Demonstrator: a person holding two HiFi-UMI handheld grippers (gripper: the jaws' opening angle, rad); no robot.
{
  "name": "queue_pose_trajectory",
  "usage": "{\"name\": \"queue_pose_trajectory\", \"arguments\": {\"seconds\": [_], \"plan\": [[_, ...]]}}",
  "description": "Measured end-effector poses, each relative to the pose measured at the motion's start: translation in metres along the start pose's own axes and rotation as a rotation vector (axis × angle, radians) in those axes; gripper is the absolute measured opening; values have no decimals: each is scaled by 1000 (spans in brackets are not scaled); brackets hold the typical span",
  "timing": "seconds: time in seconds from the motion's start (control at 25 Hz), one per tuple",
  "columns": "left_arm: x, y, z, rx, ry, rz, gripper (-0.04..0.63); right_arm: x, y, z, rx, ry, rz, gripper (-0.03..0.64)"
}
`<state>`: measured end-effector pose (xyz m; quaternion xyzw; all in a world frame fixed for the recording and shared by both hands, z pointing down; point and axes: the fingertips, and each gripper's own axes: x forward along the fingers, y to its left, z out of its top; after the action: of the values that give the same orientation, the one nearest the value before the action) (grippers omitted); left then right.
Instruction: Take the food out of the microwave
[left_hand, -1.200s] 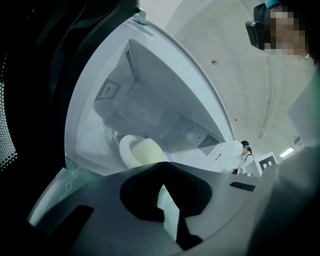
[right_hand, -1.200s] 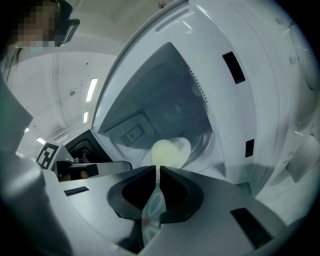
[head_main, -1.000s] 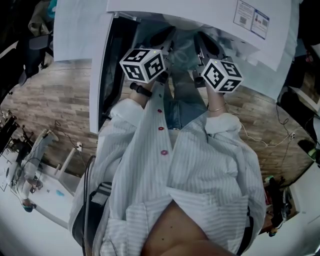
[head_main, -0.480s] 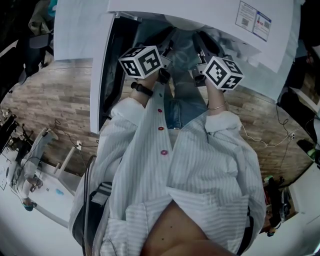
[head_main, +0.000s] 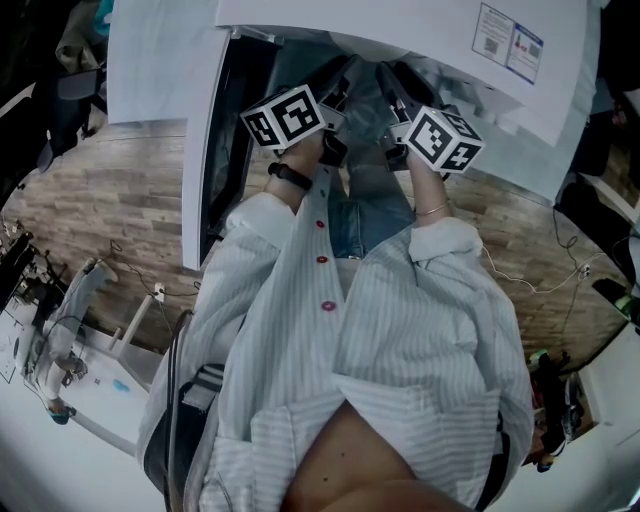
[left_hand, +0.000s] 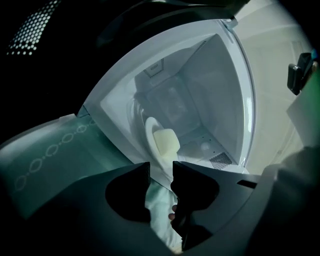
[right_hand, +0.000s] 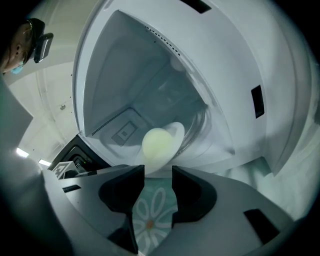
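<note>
Plate (left_hand: 149, 131) with food (left_hand: 166, 141) lies in open microwave (left_hand: 222, 85), cavity walls well apart.

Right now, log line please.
microwave: open; food: on plate inside; left hand-held gripper: jaws just opening, empty; right hand-held gripper: jaws just opening, empty

Jaws of left gripper (left_hand: 161, 170) and right gripper (right_hand: 158, 175) have just been opening, empty.

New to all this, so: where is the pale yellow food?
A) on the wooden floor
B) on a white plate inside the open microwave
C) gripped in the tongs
B: the pale yellow food rests on the round white plate inside the open white microwave.
</note>
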<state>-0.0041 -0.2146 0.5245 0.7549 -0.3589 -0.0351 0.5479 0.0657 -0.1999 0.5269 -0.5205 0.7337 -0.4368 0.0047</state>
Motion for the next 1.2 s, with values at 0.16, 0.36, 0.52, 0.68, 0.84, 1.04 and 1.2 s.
{"name": "queue_pose_trajectory", "arguments": {"seconds": [0.16, 0.36, 0.52, 0.68, 0.84, 1.04, 1.2], "plan": [[4, 5, 4, -70, -10, 7, 132, 3, -1, -1, 33, -7, 7, 173], [8, 10, 8, -115, -16, 22, 132, 6, -2, 3, 67, -23, 15, 173], [11, 12, 8, -147, -10, 27, 132, 10, -2, 6, 80, -29, 18, 173], [14, 13, 7, -159, -1, 34, 132, 12, -1, 7, 99, -37, 25, 173], [17, 15, 8, -185, -3, 45, 132, 16, 0, 8, 119, -37, 32, 173], [19, 19, 7, -194, -2, 72, 132, 18, 0, 6, 155, -31, 44, 170], [18, 20, 7, -207, -6, 83, 130, 18, -6, 3, 182, -18, 21, 126]]}}
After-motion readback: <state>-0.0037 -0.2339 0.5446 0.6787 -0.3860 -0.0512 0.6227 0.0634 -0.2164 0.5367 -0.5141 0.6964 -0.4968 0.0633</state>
